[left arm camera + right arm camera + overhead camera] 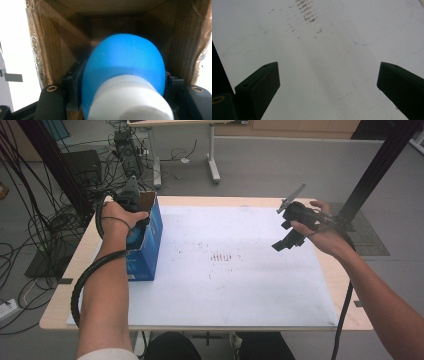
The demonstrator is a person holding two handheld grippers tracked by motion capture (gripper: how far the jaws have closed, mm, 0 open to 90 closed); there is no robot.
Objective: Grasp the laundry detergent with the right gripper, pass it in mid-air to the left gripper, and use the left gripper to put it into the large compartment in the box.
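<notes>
A blue cardboard box (151,242) stands open-topped at the left of the table. My left gripper (122,81) reaches down into it, jaws shut on a blue bottle (123,60) with a white cap (130,100); a jaw presses on each side of the bottle. The box's brown inner walls (62,50) surround the bottle. From above, the person's left hand (117,217) covers the gripper and a patch of the blue bottle (134,238) shows in the box's opening. My right gripper (287,237) hovers over the table's right side, tilted downward, open and with nothing between its jaws (328,70).
A white sheet (225,280) covers most of the wooden table, with brown smudges (222,256) near the middle. Cables and equipment (120,150) lie on the floor at the far left. A black frame post (380,165) rises at the right.
</notes>
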